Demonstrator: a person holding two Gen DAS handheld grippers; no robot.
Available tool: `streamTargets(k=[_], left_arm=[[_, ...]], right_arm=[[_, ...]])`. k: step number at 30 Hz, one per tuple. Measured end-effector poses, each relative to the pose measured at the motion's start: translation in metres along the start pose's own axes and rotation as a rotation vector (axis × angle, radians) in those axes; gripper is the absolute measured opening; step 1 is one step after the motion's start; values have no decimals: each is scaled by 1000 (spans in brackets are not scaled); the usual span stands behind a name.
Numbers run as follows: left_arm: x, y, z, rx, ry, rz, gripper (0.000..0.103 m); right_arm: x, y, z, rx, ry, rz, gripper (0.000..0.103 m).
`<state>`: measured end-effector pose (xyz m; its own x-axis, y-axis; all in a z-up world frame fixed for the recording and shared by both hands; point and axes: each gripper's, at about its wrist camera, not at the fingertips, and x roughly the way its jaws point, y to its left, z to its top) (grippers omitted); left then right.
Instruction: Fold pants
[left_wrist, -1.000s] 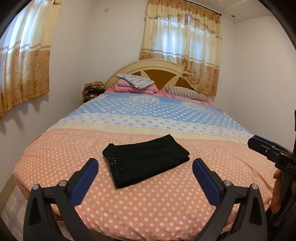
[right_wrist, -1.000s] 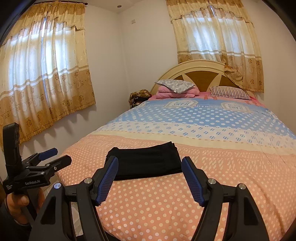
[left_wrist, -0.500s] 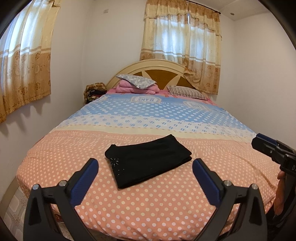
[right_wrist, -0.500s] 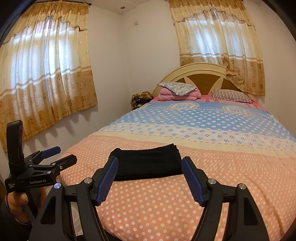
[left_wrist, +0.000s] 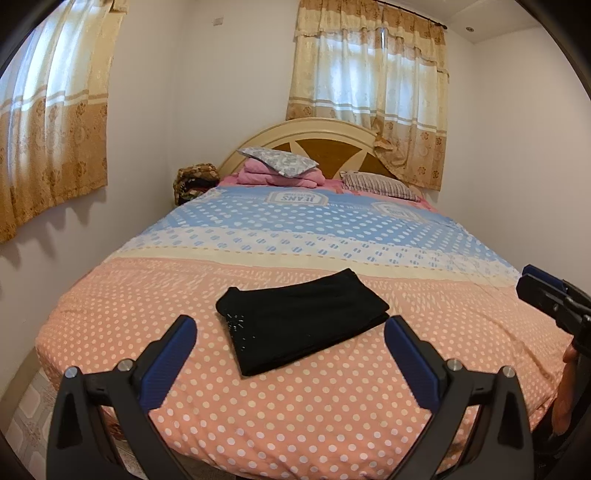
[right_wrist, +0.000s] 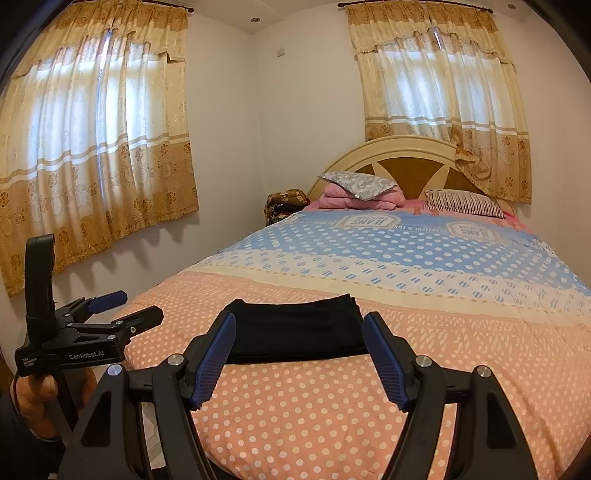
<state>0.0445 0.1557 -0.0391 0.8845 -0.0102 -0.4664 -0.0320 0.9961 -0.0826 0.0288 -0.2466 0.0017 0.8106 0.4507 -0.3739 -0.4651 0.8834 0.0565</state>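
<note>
The left gripper (left_wrist: 288, 350) was held level in front of the bed's foot end, fingers wide apart and holding nothing. Its blue pads (left_wrist: 168, 363) pointed forward over the bed edge, w/ the pants seen between them but further away, not touched. In the right wrist view the same gripper (right_wrist: 125, 308) appeared at the left side, its fingers a little apart, and the person's left hand (right_wrist: 35, 395) gripped the handle from below, thumb in front.

The right gripper (right_wrist: 299, 360) was also level and wide open, w/ nothing in it. Its pads (right_wrist: 212, 363) stood on both sides of the pants in the picture, but short of them. In the left wrist view only its tips (left_wrist: 543, 291) showed at the right edge, approx. beside the bed's right side, and a bit of the right hand (left_wrist: 567, 391) below.

The pants (left_wrist: 301, 319), black, lay folded into a flat rectangle on the orange dotted part of the bed cover (left_wrist: 295, 413), near the foot end, about the middle across. Some small shiny dots were on the corner nearest to the left gripper.

Further back there were a grey pillow (left_wrist: 277, 162) on pink folded blankets, a striped pillow (left_wrist: 376, 184) and the round headboard (left_wrist: 325, 136). Curtains (right_wrist: 92, 147) hung at both windows.
</note>
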Motion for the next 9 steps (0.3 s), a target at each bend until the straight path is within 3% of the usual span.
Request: streamTargets(k=[9], left_arm=[[-2, -9, -2, 36, -13, -13, 103]], right_arm=[[3, 3, -4, -8, 17, 6, 72]])
